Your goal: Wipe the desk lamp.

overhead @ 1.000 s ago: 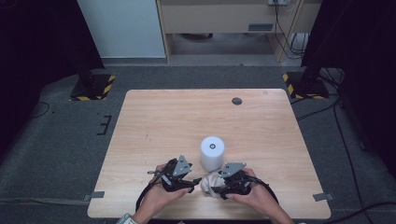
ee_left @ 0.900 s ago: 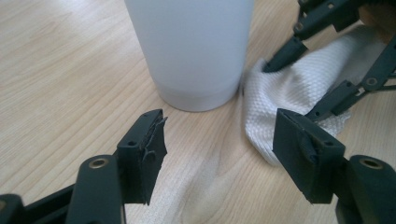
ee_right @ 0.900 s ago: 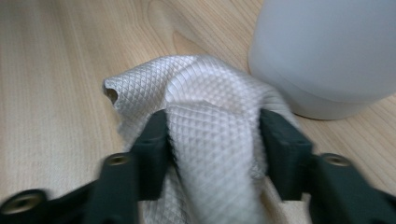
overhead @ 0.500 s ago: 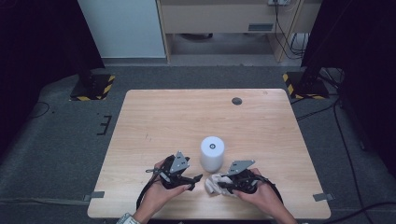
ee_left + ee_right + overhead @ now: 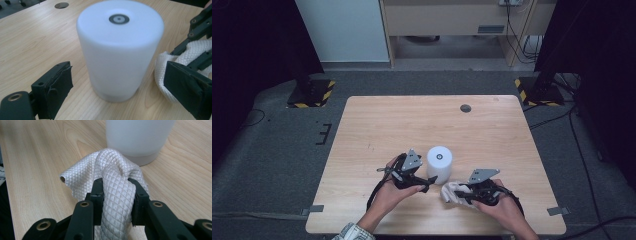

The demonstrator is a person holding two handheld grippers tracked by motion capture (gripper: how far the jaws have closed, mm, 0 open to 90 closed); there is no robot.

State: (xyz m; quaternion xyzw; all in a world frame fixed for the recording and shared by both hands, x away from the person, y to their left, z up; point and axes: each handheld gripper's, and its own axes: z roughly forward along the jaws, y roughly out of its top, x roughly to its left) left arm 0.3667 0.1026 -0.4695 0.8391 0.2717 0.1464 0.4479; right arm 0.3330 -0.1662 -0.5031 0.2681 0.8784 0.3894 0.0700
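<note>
Looking down, high view: white cylinder (image 5: 439,163) stands upright near the counter's (image 5: 377,125) front edge, between left gripper (image 5: 422,183) and right gripper (image 5: 455,194), ready for wiping.
Left gripper view: jaws have just been opening, now spread either side of the cylinder, apart from it, likely to steady it.
Right gripper view: jaws clenched on the bunched white cloth (image 5: 110,175), just beside the cylinder's base.

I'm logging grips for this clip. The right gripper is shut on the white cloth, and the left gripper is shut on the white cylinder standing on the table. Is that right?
Not quite. The left gripper is open: in the left gripper view its jaws stand apart on either side of the white cylinder without touching it. The right gripper is indeed shut on the white cloth.
</note>
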